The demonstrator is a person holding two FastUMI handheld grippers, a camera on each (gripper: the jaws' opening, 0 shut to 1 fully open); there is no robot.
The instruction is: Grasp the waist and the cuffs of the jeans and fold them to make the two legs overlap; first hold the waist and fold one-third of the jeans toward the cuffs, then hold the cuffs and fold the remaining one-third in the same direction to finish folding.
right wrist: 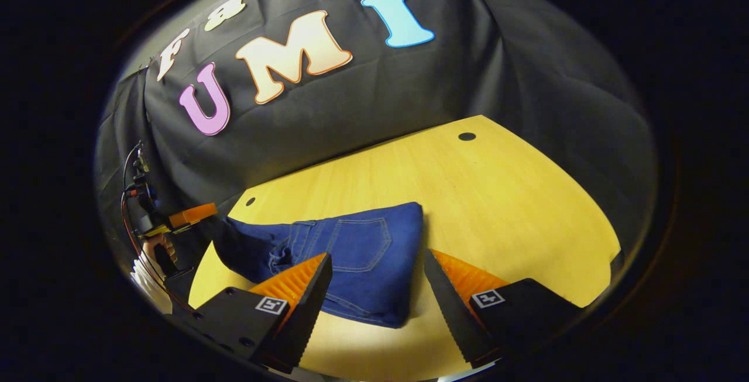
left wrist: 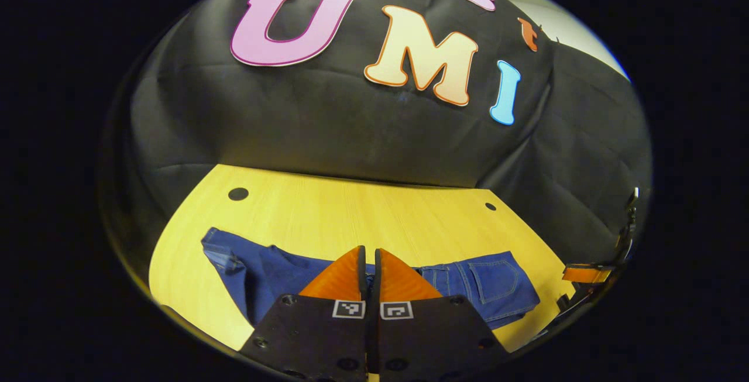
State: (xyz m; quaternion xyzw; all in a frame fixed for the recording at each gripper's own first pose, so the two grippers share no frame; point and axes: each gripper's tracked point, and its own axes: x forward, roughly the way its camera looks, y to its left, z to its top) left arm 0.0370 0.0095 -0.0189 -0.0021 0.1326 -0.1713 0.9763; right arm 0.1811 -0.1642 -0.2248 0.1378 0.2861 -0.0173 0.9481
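Dark blue jeans (left wrist: 269,271) lie in a long strip across the yellow table (left wrist: 351,212), cuffs to the left and the waist with a back pocket (left wrist: 494,279) to the right in the left gripper view. My left gripper (left wrist: 369,251) hovers above the middle of the strip, fingers pressed together with no cloth seen between them. My right gripper (right wrist: 377,256) is open and straddles the waist end of the jeans (right wrist: 357,253), one finger on each side, neither seen touching the cloth. The left gripper (right wrist: 193,215), held by a hand, appears farther off in the right gripper view.
The table (right wrist: 497,195) has small dark holes (left wrist: 238,193) near its far corners. Black cloth walls stand close behind it. The right gripper (left wrist: 585,274) shows at the table's right edge in the left gripper view. Bare wood lies beyond the jeans.
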